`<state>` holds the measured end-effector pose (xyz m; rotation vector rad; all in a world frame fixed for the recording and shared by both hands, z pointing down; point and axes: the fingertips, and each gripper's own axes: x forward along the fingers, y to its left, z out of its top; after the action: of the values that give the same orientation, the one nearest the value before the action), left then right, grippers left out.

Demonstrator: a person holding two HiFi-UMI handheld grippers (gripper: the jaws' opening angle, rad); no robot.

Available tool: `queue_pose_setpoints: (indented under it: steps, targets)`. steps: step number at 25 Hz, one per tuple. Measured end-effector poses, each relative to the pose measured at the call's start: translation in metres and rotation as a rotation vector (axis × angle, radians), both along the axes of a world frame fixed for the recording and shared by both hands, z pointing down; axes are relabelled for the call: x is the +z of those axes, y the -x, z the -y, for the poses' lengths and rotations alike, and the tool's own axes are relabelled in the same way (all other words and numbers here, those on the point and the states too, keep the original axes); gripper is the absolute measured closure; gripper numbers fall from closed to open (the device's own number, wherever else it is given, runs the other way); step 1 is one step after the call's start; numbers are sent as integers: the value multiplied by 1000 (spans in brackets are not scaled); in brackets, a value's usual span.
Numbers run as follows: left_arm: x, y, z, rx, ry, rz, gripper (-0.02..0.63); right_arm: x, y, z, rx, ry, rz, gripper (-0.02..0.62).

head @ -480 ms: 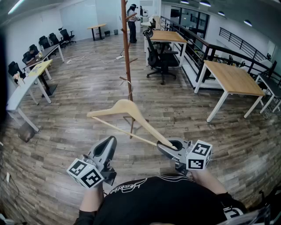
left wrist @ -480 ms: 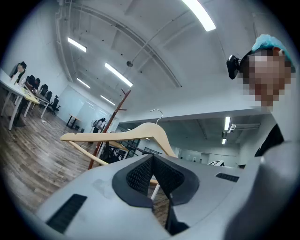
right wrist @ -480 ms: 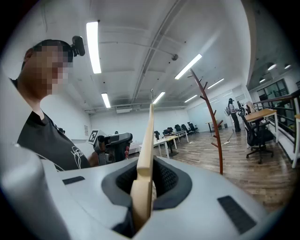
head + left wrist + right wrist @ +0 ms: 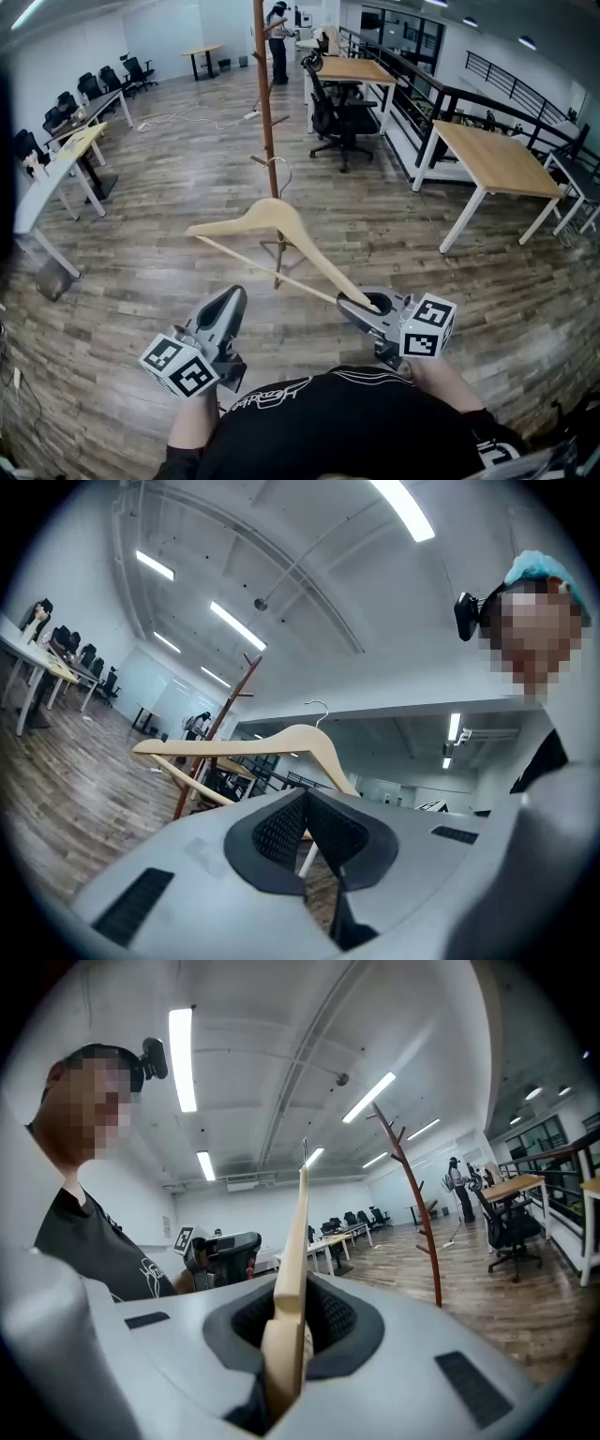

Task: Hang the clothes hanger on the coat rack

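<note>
A pale wooden hanger (image 4: 272, 223) with a crossbar and a wire hook (image 4: 282, 174) hangs in the air in front of me. My right gripper (image 4: 364, 307) is shut on the end of its right arm; in the right gripper view the wood (image 4: 292, 1269) stands upright between the dark pads. The brown coat rack (image 4: 267, 112) rises just behind the hanger, and the hook sits close to a low peg (image 4: 262, 161). My left gripper (image 4: 232, 300) is shut and empty at the lower left, apart from the hanger; its pads (image 4: 281, 832) meet.
Wooden desks (image 4: 497, 164) and black office chairs (image 4: 342, 117) stand to the right, and a railing (image 4: 441, 94) runs behind them. Desks with chairs (image 4: 66, 141) line the left wall. A person (image 4: 279, 42) stands far behind the rack. The floor is wood planks.
The hanger has risen a little and moved nearer the coat rack with my right gripper. The left gripper has barely moved.
</note>
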<state>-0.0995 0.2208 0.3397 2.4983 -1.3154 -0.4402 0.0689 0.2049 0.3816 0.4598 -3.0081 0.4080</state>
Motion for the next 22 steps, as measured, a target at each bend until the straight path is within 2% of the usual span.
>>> queue_pose_setpoints:
  steps: [10,22]
  targets:
    - [19,-14,51,-1,70,15,598,15,-14,54,3,38,15,534]
    - [27,-55,206,18,120,26,598,24,-54,199,2,53,8,534]
